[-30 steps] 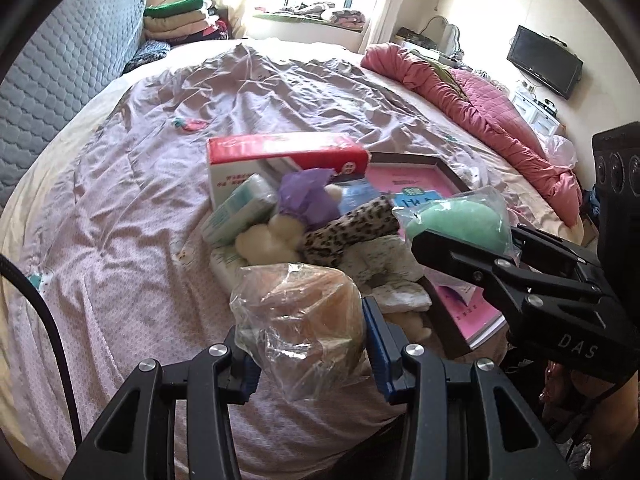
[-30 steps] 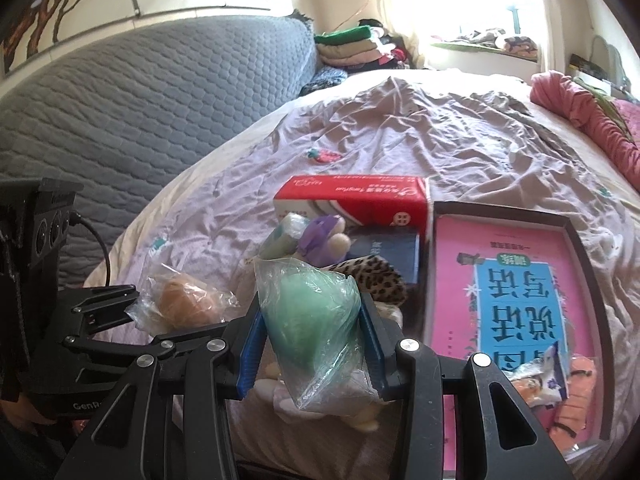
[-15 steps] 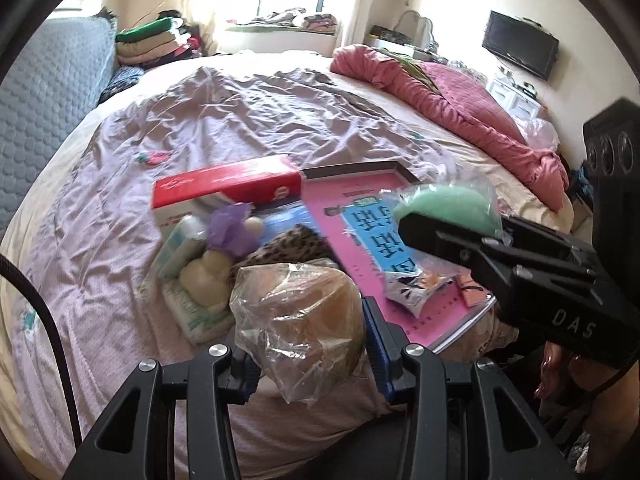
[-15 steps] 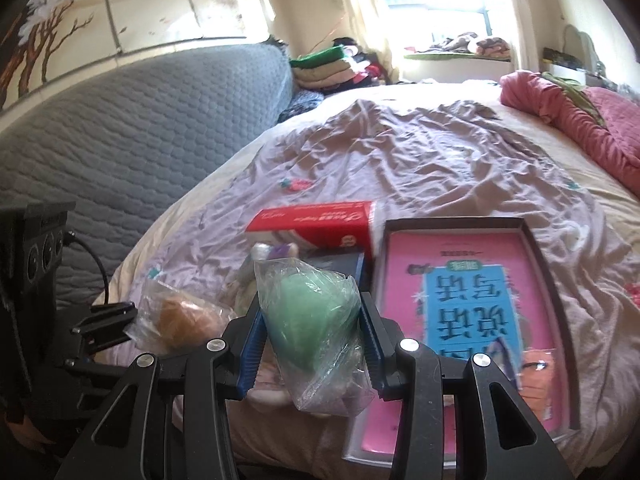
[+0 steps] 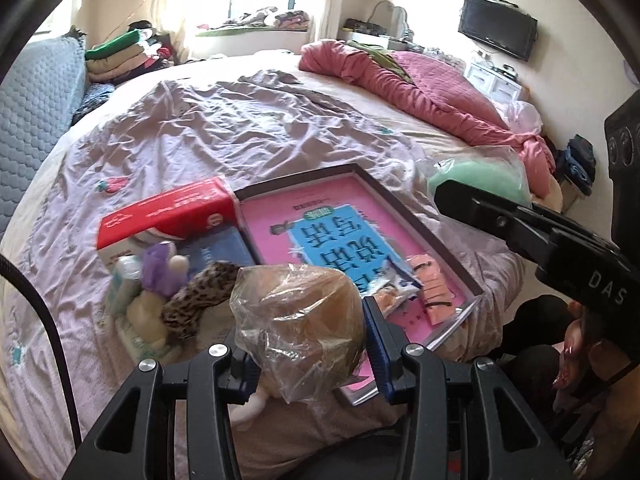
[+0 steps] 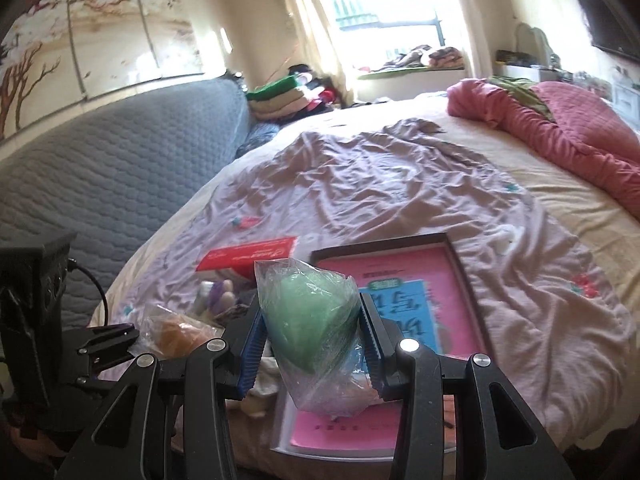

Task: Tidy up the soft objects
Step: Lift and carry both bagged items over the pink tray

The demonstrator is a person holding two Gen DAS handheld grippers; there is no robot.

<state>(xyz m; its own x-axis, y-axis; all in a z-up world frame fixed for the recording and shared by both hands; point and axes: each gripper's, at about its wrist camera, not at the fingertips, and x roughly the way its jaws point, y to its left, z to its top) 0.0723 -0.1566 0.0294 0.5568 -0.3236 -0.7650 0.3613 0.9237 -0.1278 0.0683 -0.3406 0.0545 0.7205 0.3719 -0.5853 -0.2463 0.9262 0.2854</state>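
— Over the near edge of the bed, what sits in the left claw?
— Pinching a tan soft ball in a clear bag, both blue pads pressed into its sides, lifted clear of the lilac sheet.
— And the right claw?
— Clamped on a green soft ball in a clear bag, likewise held above the bed, over the near end of the pink book. Seen from the left wrist as a black body off to the right, lettered "DAS" in white.
— Any other writing?
— Large dark characters on a blue panel of the pink book, upside down from here, not readable. White script and a round mark on the red tissue box, too small to make out. Faint white letters on the left tool's body in the right wrist view, too blurred to read.
— Rest of the pile?
— Just left of the book: purple plush toy, leopard-print fabric, cream soft piece, pale wipes pack, all bunched against the tissue box. Orange striped item lying on the book's near corner. Book resting in a dark tray.
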